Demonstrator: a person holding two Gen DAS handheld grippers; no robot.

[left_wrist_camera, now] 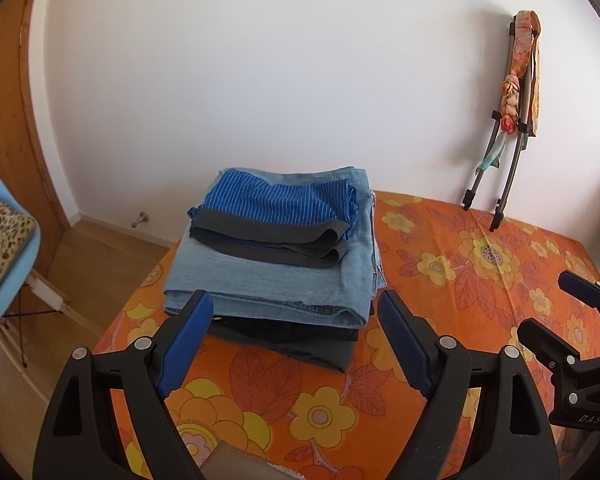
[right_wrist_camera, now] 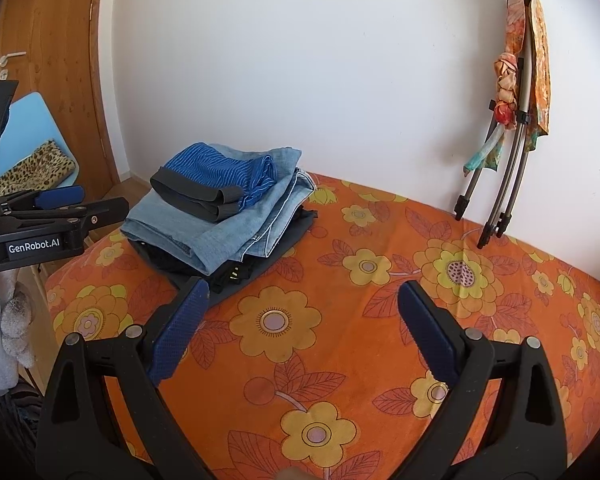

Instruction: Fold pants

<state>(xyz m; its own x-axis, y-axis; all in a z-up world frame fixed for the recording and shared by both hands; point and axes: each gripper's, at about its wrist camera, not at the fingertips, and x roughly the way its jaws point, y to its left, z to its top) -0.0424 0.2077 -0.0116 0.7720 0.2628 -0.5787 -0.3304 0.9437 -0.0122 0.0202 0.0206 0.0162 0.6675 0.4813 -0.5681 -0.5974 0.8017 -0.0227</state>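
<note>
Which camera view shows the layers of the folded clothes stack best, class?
The left wrist view: the folded clothes stack sits close and centred, its layered front edges plain, from striped blue top to dark bottom. The right wrist view shows the stack smaller, off to the left, seen from its corner.

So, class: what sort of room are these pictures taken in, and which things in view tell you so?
Most likely a bedroom at home. A bed with an orange flowered sheet stands against a white wall, a stack of folded clothes lies on it, and a wooden door with a blue chair beside it is at the left.
</note>
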